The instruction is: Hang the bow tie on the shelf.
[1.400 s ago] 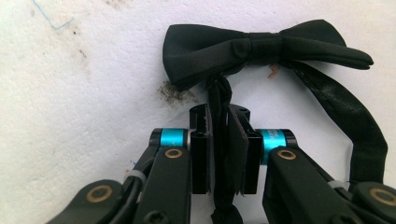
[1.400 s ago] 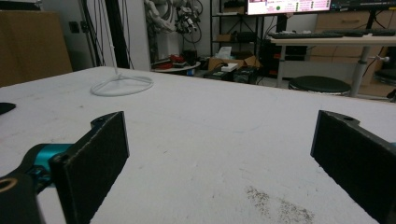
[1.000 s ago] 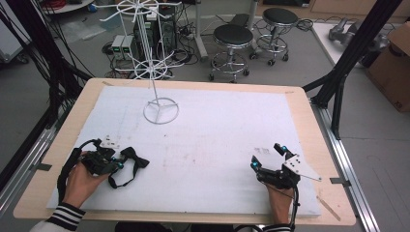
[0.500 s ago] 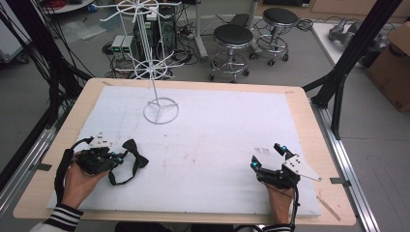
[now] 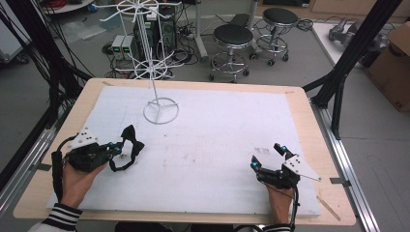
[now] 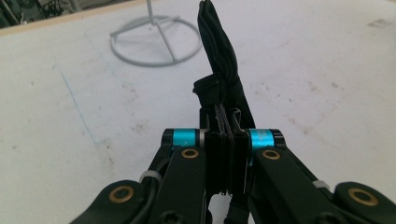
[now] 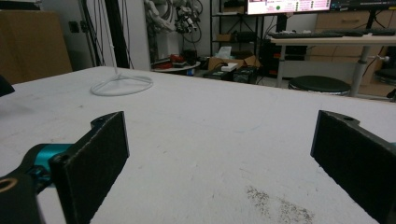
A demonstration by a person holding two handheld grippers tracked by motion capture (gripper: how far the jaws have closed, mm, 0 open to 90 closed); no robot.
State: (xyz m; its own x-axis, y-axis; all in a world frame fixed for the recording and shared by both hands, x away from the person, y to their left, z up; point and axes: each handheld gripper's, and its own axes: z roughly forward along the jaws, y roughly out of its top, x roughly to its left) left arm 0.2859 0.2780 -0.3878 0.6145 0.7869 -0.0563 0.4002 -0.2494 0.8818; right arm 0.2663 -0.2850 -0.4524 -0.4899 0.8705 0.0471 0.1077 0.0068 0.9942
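A black bow tie (image 5: 130, 142) with a strap loop hangs from my left gripper (image 5: 116, 147) at the table's left side. In the left gripper view the jaws are shut on the bow tie's strap (image 6: 225, 135), and the bow (image 6: 219, 46) stands up beyond them. A white wire rack (image 5: 159, 63) on a ring base (image 6: 156, 42) stands at the back left, beyond the bow tie. My right gripper (image 5: 267, 157) rests near the front right of the table, open, with nothing between its pads (image 7: 98, 154).
The white board (image 5: 217, 135) covers most of the wooden table (image 5: 309, 116). Black frame posts (image 5: 348, 58) rise at the right edge. Stools (image 5: 232, 38) and cables lie on the floor behind. A dark smudge (image 7: 275, 200) marks the board in front of the right gripper.
My left gripper has lifted the bow tie and turned it a little to the right, toward the rack. The right gripper has stayed in place.
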